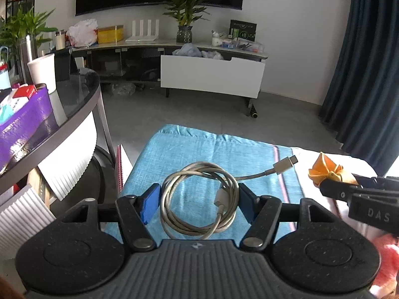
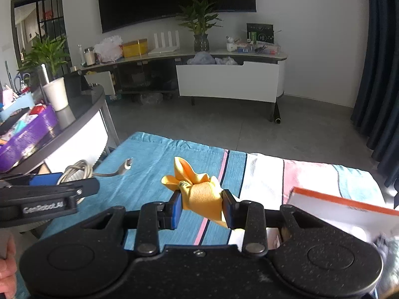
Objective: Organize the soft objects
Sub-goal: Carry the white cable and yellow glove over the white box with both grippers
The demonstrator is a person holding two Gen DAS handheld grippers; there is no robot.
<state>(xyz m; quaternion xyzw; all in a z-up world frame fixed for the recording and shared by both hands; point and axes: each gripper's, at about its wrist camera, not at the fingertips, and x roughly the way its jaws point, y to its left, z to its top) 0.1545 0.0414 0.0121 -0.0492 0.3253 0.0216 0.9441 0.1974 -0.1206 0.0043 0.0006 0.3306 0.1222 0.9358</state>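
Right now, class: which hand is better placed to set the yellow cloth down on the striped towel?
Right. The right gripper already pinches the yellow cloth directly above the striped towel. The left gripper is occupied, closed on the coiled cable.

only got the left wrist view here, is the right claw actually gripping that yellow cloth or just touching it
Observer: Gripping. The right claw has the crumpled yellow cloth pinched between both blue pads.
Operator: anything close on its right side
Observer: Yes, a flat white box with an orange edge sits just right of that claw, near its right finger.
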